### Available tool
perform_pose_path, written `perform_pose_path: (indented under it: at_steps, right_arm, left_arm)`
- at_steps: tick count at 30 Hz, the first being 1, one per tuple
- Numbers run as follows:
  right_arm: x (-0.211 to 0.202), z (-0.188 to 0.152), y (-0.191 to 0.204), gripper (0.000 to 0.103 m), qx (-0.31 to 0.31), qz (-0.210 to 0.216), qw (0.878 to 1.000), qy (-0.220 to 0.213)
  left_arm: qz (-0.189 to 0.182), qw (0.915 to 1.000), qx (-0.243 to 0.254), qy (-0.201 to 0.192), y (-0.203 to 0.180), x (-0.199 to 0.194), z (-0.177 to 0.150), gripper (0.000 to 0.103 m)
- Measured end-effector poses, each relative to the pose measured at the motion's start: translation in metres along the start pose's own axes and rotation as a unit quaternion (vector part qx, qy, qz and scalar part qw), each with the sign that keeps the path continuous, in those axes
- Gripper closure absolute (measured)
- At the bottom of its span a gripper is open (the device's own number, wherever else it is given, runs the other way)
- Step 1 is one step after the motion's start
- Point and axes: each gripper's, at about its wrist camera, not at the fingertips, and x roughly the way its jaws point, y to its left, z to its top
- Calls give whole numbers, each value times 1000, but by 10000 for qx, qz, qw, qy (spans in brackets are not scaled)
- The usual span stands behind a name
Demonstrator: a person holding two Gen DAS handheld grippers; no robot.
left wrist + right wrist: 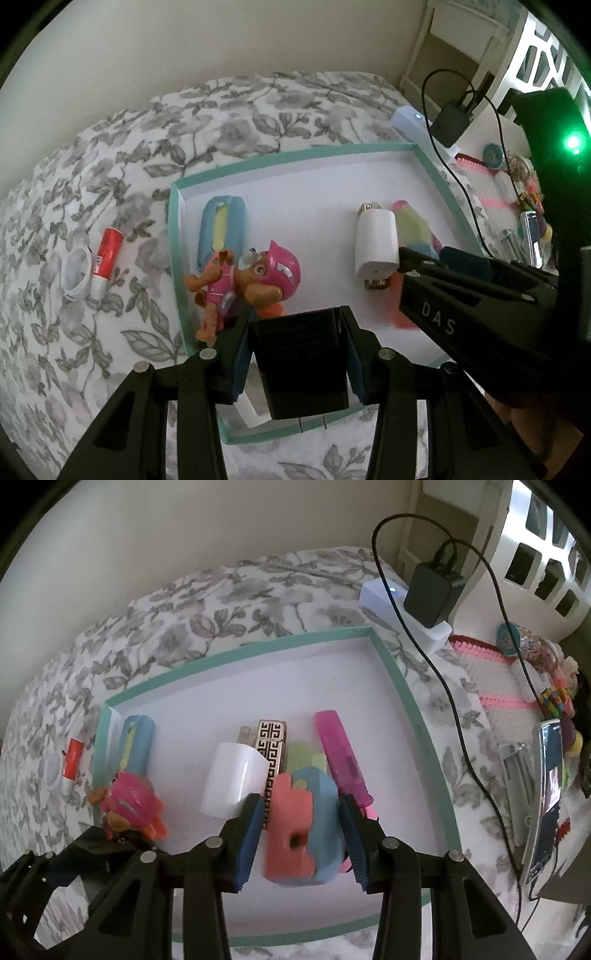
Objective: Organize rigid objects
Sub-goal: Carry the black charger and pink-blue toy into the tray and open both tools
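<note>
A white tray with a teal rim (177, 236) (406, 694) lies on the floral bedspread. In it are a pink toy pup figure (251, 280) (129, 801), a blue and yellow case (221, 225) (136, 746), a white charger cube (376, 243) (236, 775), a patterned block (271, 746) and a pink tube (340, 753). My left gripper (299, 358) is shut on a black power adapter (303, 362) above the tray's near edge. My right gripper (301, 834) has its jaws around a coral and blue block (299, 830), with small gaps at the pads.
A red and white tube (105, 258) and a white ring (75, 273) lie on the bedspread left of the tray. A white power strip with a black plug and cable (428, 590) sits behind the tray's right corner. A phone (546, 797) and small trinkets lie at the right.
</note>
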Motion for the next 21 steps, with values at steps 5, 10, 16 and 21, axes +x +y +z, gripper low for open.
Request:
perform_pose_path:
  at_steps: [5,10,16,21]
  right_arm:
    - [3,0,3,57,-31,16,10000,54]
    - [4,0,4,57,-40,11,10000,70]
    - [6,0,5,57,-94,-11,9999,104]
    - [8,-1,7,56,-141,-3,9998,124]
  left_arm:
    - [28,10000,-31,89,1,6,-1,58]
    - [43,9999,-80,112,5,7,-1,57]
    - [22,9999,-121,89,5,5,0,57]
    - [50,9999,-110,101,4,4,1,56]
